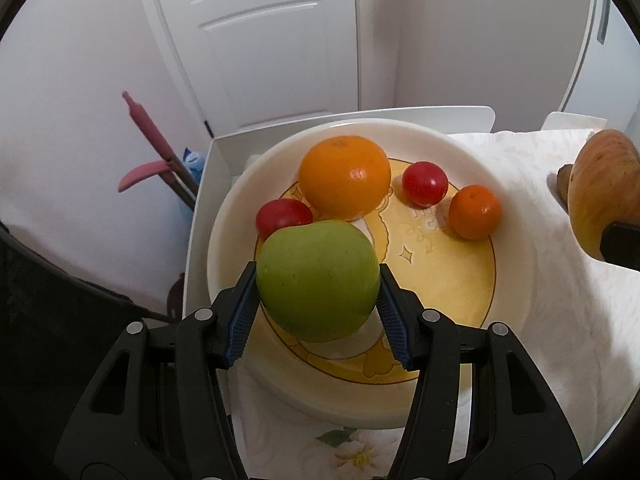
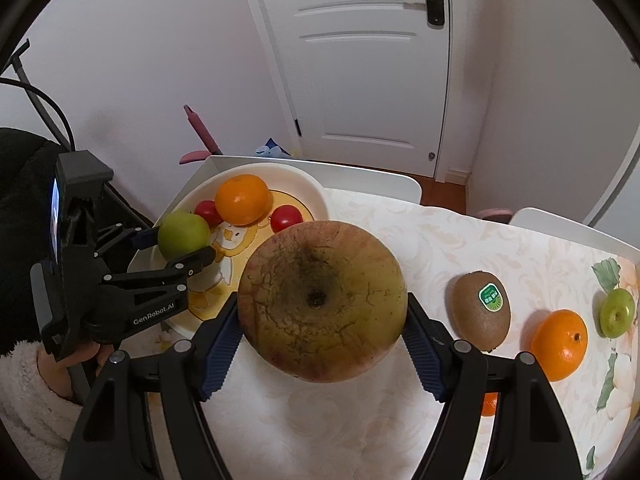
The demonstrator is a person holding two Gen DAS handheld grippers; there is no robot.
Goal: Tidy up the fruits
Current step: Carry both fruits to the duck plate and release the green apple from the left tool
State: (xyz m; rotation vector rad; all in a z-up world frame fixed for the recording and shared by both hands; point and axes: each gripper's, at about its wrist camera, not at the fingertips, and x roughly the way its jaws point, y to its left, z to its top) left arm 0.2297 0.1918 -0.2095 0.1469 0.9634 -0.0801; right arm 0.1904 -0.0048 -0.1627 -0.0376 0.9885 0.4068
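Two hand-held grippers carry fruit: left hand-held gripper (image 1: 318,284) clamps a green apple (image 1: 316,280) over the plate (image 1: 508,240) at the desk's far-left corner; right hand-held gripper (image 2: 322,312) clamps a large apple (image 2: 322,300). Lower gently into bare plate space before releasing.

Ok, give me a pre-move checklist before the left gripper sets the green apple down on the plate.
1. Left gripper clamped on green apple: ok.
2. Apple over the plate: ok.
3. Bare spot on plate in front of the large orange: ok.
4. Clearance from the nearest red tomato: cannot tell, apple overlaps it in view.
5. Right gripper holding the big russet apple clear of the plate: ok.
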